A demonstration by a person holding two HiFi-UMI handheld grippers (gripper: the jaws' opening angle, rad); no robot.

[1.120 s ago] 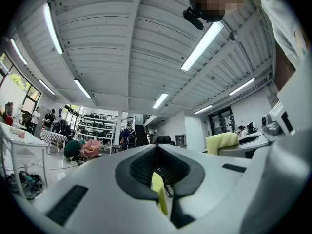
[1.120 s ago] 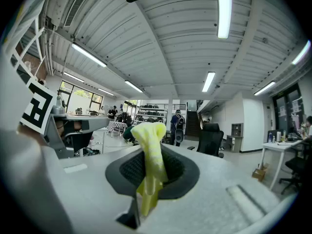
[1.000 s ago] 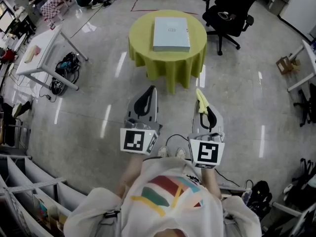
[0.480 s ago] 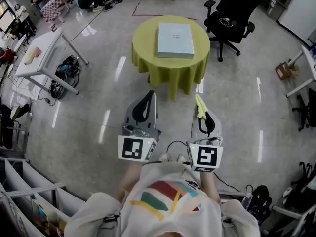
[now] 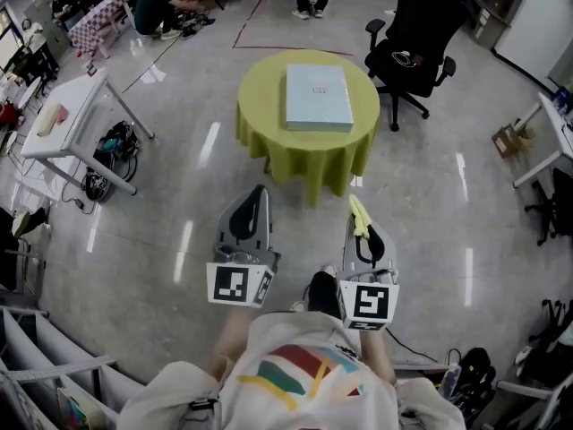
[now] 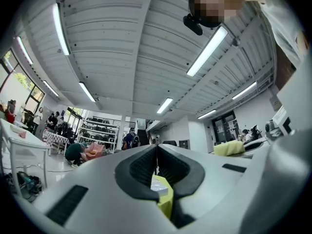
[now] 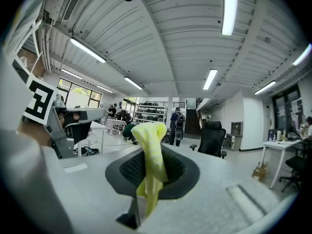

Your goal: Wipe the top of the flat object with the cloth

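Observation:
A flat pale blue box (image 5: pixel 318 97) lies on a round table draped in a yellow-green cloth cover (image 5: pixel 269 124), well ahead of me on the floor. My right gripper (image 5: pixel 361 227) is shut on a yellow cloth (image 5: pixel 358 215), which sticks out from its jaws; the right gripper view shows the cloth (image 7: pixel 151 160) pinched and hanging. My left gripper (image 5: pixel 252 211) is shut with nothing in it. Past its closed jaws the left gripper view catches a corner of the box (image 6: pixel 159 185) on the table cover (image 6: pixel 165 204). Both grippers are held short of the table.
A black office chair (image 5: pixel 414 47) stands right of the round table. A white desk (image 5: pixel 67 119) with bags under it is at the left. People stand and sit at the far back. More desks and chairs line the right edge. Shelving sits at the lower left.
The table and box have shifted slightly lower and nearer in the head view as I walk forward. Both grippers stay shut, the cloth still in the right one.

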